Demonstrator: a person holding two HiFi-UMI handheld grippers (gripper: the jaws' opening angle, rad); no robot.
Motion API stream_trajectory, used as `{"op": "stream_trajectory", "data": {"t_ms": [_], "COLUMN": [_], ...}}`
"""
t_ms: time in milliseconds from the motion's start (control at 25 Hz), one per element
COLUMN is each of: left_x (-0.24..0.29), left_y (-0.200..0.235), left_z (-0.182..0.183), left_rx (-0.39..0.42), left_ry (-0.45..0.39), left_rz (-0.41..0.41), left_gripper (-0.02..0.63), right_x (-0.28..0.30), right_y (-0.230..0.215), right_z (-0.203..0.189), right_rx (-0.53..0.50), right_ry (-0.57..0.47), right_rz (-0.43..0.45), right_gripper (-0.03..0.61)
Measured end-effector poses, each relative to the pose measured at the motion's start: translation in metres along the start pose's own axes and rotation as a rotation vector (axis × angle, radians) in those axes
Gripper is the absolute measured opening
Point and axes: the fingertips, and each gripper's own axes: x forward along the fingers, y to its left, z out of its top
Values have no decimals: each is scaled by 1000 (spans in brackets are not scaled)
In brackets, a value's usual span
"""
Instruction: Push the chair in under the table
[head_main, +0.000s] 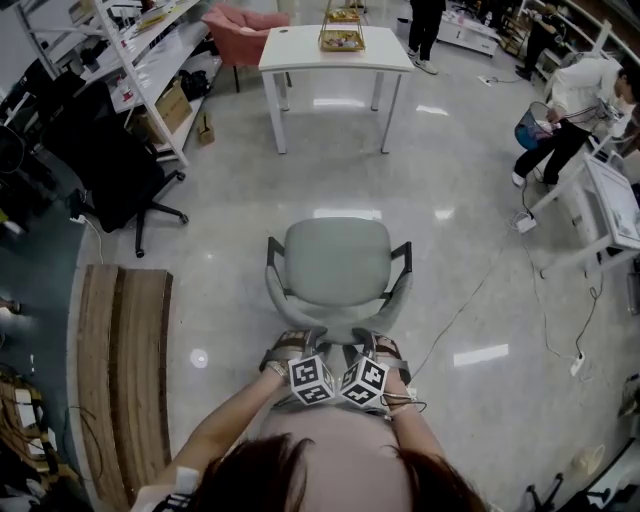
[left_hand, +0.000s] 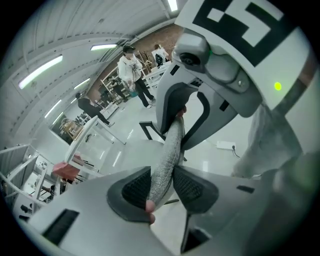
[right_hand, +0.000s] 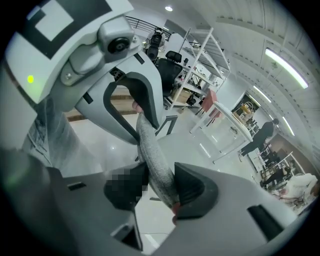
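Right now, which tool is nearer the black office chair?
Left. The left tool grips the grey chair on the side toward the black office chair; the right tool grips it farther away.

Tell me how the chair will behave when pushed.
The chair likely slides easily on the glossy floor. The left gripper and right gripper clamp its soft backrest top, so a high push may tip it. Wheels aren't visible.

Lab-like workshop: shelving racks (head_main: 150, 62), floor cables (head_main: 462, 306).
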Motion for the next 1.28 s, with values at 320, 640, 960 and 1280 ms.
{"op": "stream_trajectory", "data": {"t_ms": [320, 640, 960, 1280], "left_x": [8, 17, 29, 47], "left_y": [9, 23, 44, 76], "left_z": [5, 17, 21, 25], "left_rx": [-22, -57, -64, -71], "left_ry": [-30, -28, -31, -30], "left_rz": [20, 23, 27, 29], "left_gripper": [143, 143, 143, 144], "right_x": [9, 15, 27, 46], "right_y": [-13, -31, -52, -84], "right_z": [-2, -7, -3, 6], "right_rx": [14, 2, -3, -2], "right_ry": [20, 28, 28, 19], "right_rz": [-32, -32, -37, -41], "right_gripper": [176, 178, 178, 178]}}
